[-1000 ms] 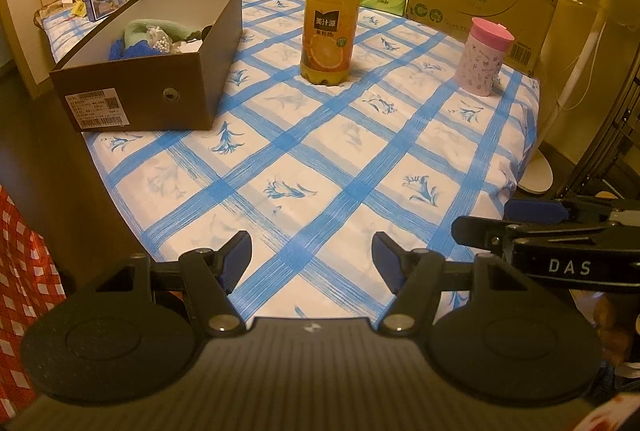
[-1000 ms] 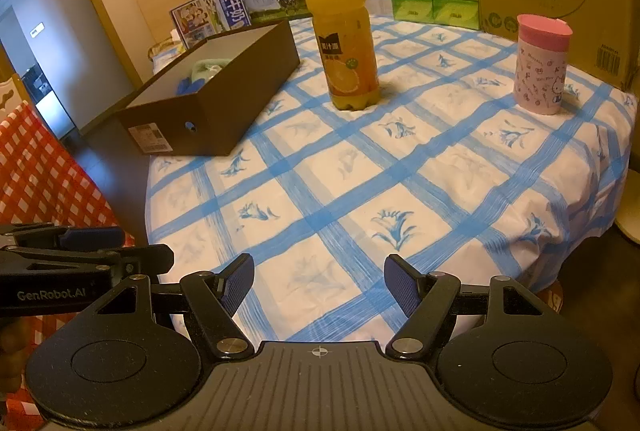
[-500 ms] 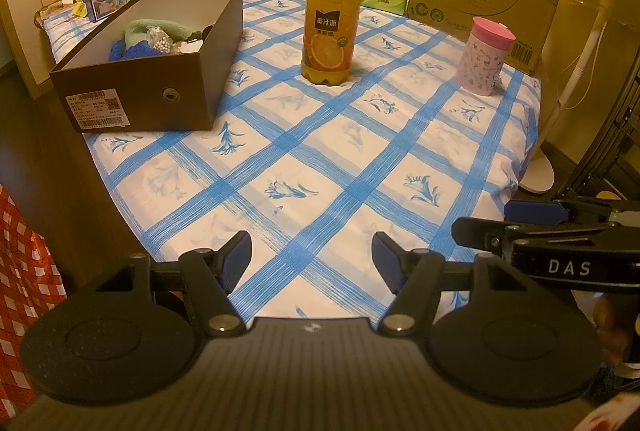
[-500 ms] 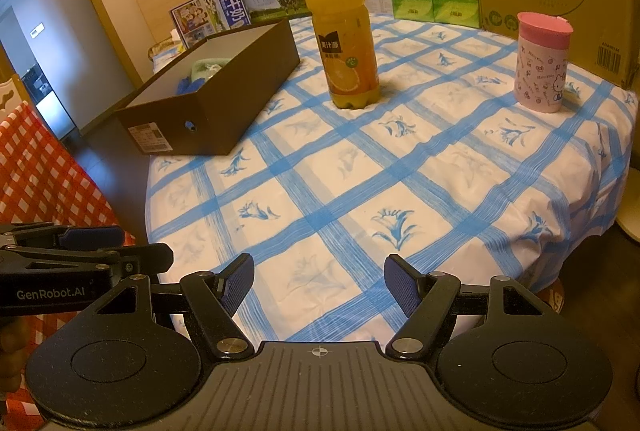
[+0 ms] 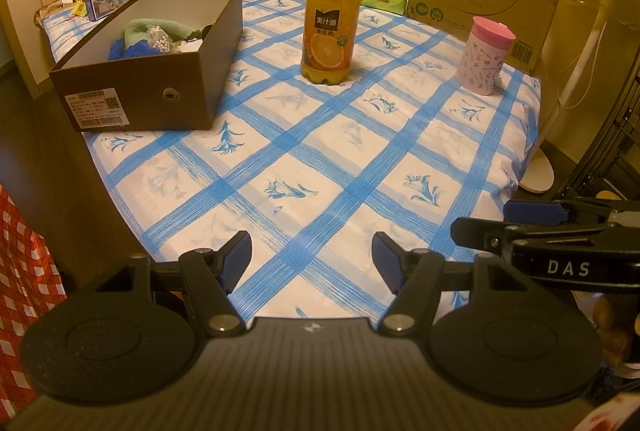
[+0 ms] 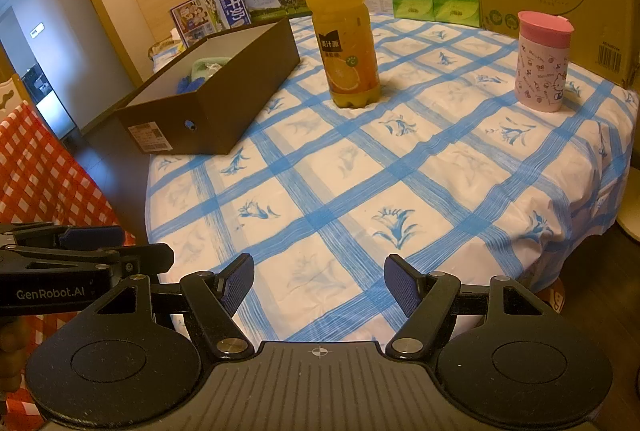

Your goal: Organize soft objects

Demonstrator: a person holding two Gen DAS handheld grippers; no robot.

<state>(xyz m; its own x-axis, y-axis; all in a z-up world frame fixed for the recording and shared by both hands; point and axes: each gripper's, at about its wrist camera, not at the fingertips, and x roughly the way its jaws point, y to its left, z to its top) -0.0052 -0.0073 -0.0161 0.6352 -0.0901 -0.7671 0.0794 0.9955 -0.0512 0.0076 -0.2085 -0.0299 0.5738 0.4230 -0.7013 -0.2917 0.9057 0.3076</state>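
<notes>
Both tools hover side by side over the near edge of the table (image 5: 328, 159), which wears a cloth of blue checks with small flower prints. The left tool (image 5: 311, 259) is released, its 2 blue pads apart with nothing between them. The right tool (image 6: 319, 281) is released too and grips nothing; in the left view its black body shows at the right edge, and in the right view the left tool's body shows at the left edge.

The soft things (image 5: 154, 37), a green cloth, a blue cloth and a small whitish bundle, lie in the far half of the open box (image 5: 136, 103) at the table's far left. A juice bottle (image 5: 332, 7) stands upright just right of the box, apart from it. A pink cup (image 5: 484, 59) stands well to the right, near the table's edge. Cartons and tissue packs line the far side.
</notes>
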